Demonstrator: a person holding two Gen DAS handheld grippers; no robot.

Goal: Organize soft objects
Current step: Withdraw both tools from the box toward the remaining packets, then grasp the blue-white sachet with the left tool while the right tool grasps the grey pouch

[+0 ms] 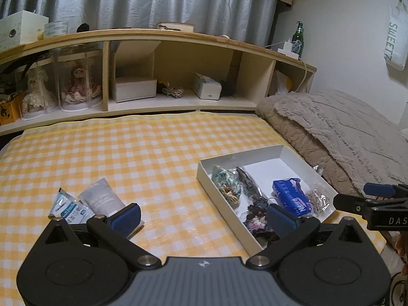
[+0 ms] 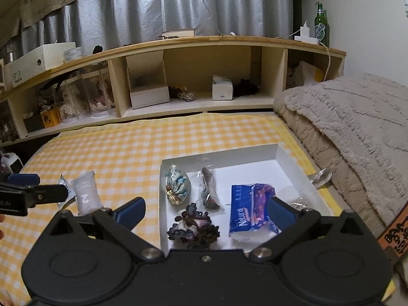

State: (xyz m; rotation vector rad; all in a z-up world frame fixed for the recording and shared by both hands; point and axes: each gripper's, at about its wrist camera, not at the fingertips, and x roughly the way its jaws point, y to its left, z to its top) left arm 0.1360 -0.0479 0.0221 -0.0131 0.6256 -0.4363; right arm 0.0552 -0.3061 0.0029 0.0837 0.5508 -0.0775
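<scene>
A: What's on the bed (image 1: pixel 127 148)?

B: Yellow-checked cover, w/ a white box (image 2: pixel 280 156) near its right edge, by the folded beige blanket (image 2: pixel 357 127). Box sits about halfway between the shelf-side edge and the near edge.

A: What's in the box?

B: Soft stuff. Blue tissue pack (image 2: pixel 251 210) at the near right, dark crochet piece (image 2: pixel 193 227) at the near left corner, teal pouch (image 2: pixel 177 188) along the left wall, a bagged dark item (image 2: pixel 209 191) between pouch and pack. Far right corner of the box is bare. Small bag of rubber bands (image 1: pixel 317 200) against the right wall, seen from the left wrist.

A: Anything outside it?

B: Yes, two things on the cover, well left of the box: a white tube (image 1: pixel 102 199) and a small printed sachet (image 1: pixel 67 207), touching each other.

A: Right gripper?

B: Right gripper (image 2: pixel 205 213) hangs over the near end of the box, fingers (image 2: pixel 131 210) spread wide, nothing gripped. Tissue pack and crochet piece lie below the gap.

A: Left gripper?

B: Left gripper (image 1: pixel 202 216) is above the cover btw the tube and the box, fingers (image 1: pixel 127 215) wide too, holding nothing. Left finger overlaps the tube's end in view; can't tell if touching.

A: Behind the bed?

B: Wooden shelf (image 2: pixel 204 42) w/ cubbies, green bottle (image 2: pixel 321 25) on its right end.
</scene>
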